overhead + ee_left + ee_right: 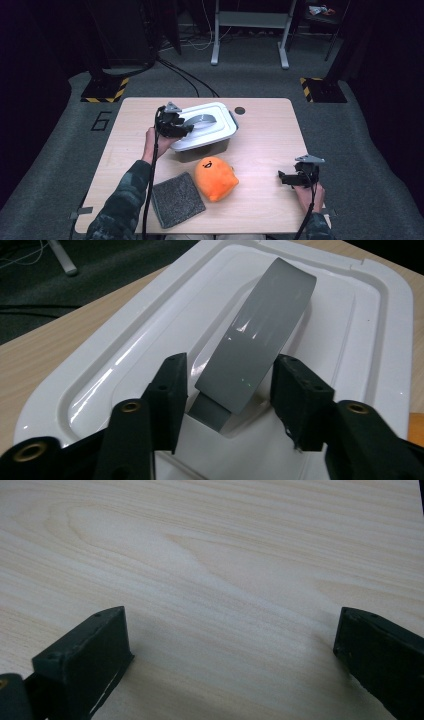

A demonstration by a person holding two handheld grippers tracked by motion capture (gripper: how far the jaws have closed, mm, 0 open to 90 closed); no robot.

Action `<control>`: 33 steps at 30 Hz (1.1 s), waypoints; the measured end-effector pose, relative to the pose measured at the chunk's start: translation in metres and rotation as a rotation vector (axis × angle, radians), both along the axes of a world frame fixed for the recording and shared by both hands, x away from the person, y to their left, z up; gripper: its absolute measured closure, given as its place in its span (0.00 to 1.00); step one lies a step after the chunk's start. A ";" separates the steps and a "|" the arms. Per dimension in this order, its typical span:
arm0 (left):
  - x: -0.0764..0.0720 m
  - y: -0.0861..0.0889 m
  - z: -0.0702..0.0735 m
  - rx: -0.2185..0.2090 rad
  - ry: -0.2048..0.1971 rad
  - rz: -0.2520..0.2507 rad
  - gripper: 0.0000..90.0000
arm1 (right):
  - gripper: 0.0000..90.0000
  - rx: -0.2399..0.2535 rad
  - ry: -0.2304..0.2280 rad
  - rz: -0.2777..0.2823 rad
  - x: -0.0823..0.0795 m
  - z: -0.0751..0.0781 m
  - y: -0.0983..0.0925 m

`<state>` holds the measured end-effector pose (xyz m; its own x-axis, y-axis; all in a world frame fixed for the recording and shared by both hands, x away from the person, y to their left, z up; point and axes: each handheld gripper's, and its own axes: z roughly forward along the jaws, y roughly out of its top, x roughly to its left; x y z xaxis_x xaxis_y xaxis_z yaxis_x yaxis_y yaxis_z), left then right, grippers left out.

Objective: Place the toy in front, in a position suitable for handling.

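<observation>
A white lidded box (217, 131) stands at the middle back of the wooden table. Its lid (350, 340) carries a flat grey handle (260, 335). My left gripper (186, 129) reaches over the lid from the left. In the left gripper view (230, 365) its black jaws straddle the near end of the handle, with a thin gap on each side. My right gripper (281, 177) rests low at the front right and points left. In the right gripper view (232, 625) its jaws stand wide apart over bare wood.
An orange plush toy (215, 177) lies in front of the box, with a grey cloth pad (177, 200) to its left by the front edge. A small dark disc (240, 110) sits behind the box. Table (270, 145) wood lies bare between toy and right gripper.
</observation>
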<state>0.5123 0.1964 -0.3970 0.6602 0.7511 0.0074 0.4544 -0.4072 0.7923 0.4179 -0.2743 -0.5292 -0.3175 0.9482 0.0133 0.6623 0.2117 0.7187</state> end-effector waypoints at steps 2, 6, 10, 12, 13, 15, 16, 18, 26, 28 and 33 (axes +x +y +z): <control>0.000 0.000 -0.001 0.000 -0.004 -0.002 0.63 | 0.01 0.000 0.000 0.000 0.000 0.000 0.000; 0.000 -0.001 -0.001 0.018 -0.020 -0.011 0.64 | 0.01 0.000 0.000 -0.001 0.000 0.000 0.000; -0.001 -0.001 -0.001 0.035 -0.031 -0.018 0.65 | 0.01 0.000 -0.001 0.001 0.000 0.000 0.000; -0.002 -0.001 0.000 0.056 -0.040 -0.027 0.66 | 0.01 0.000 -0.001 0.001 0.000 0.000 0.000; -0.002 -0.002 -0.002 0.043 -0.047 -0.019 0.66 | 0.01 0.000 -0.001 0.001 0.000 0.000 0.000; -0.002 -0.001 -0.002 0.043 -0.051 -0.018 0.66 | 0.01 0.000 -0.001 0.001 0.000 0.000 0.000; -0.002 0.000 -0.002 0.046 -0.049 -0.021 0.66 | 0.01 0.000 -0.002 0.001 0.000 0.000 0.000; -0.001 0.000 -0.002 0.051 -0.058 -0.028 0.66 | 0.01 0.000 -0.001 0.001 0.000 0.000 0.000; 0.000 0.002 -0.001 0.074 -0.066 -0.035 0.67 | 0.01 0.000 -0.001 0.000 0.000 0.000 0.000; 0.001 0.003 -0.001 0.085 -0.071 -0.036 0.67 | 0.01 0.000 -0.001 0.000 0.000 0.000 0.000; 0.002 0.006 -0.001 0.090 -0.075 -0.031 0.67 | 0.01 0.000 -0.002 -0.001 0.000 0.000 0.000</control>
<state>0.5145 0.2021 -0.3977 0.6783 0.7241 0.1244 0.3812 -0.4916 0.7829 0.4180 -0.2743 -0.5293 -0.3170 0.9484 0.0123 0.6610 0.2116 0.7199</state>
